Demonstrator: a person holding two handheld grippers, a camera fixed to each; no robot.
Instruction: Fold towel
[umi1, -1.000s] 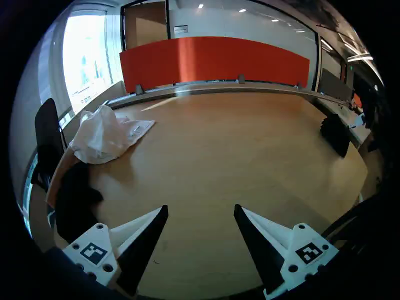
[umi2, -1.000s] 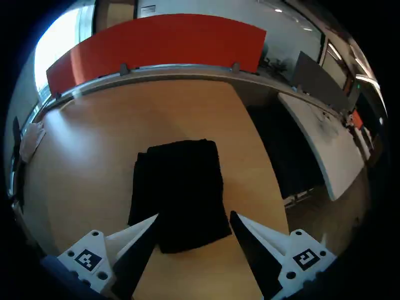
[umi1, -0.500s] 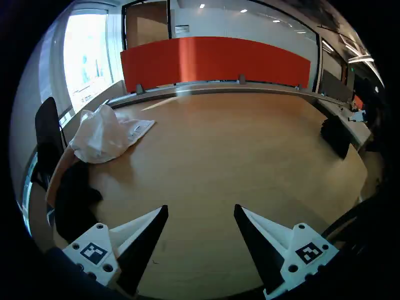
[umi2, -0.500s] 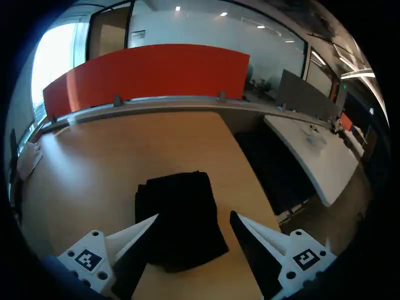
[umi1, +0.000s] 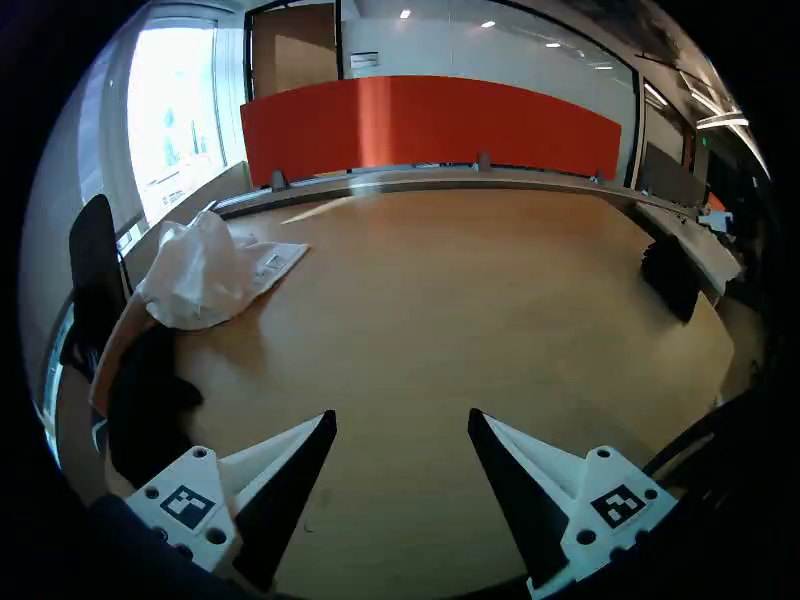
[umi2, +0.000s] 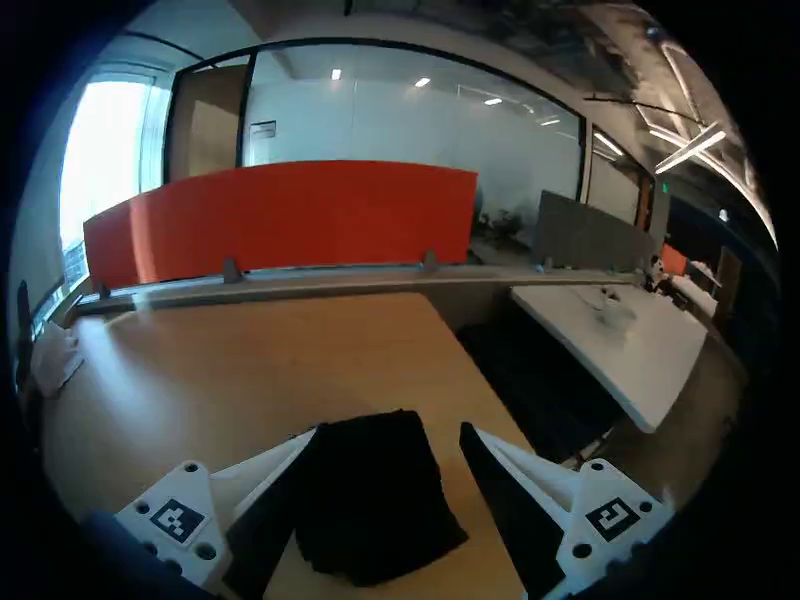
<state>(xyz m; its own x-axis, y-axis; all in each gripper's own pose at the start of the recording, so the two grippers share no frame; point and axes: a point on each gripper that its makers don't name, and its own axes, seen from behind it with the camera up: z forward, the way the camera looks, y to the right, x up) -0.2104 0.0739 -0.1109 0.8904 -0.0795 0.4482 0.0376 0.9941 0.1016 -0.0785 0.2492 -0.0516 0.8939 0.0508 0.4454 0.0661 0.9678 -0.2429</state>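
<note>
We are seeing a long light-brown wooden counter (umi1: 450, 300), smooth and giving off a soft sheen where the window light is falling. The folded black cloth towel (umi2: 370, 495) is looking matt and is reflecting nothing. The left claw (umi1: 400, 414) and right claw (umi2: 388, 430) are showing smooth white plastic fingers with matt black inner faces. A crumpled white heap (umi1: 195, 275) is looking soft and creased; whether it is cloth or thin plastic we cannot tell. The curved red divider panel (umi1: 430, 120) is reading matt, above a shiny grey metal rail (umi1: 450, 178).
</note>
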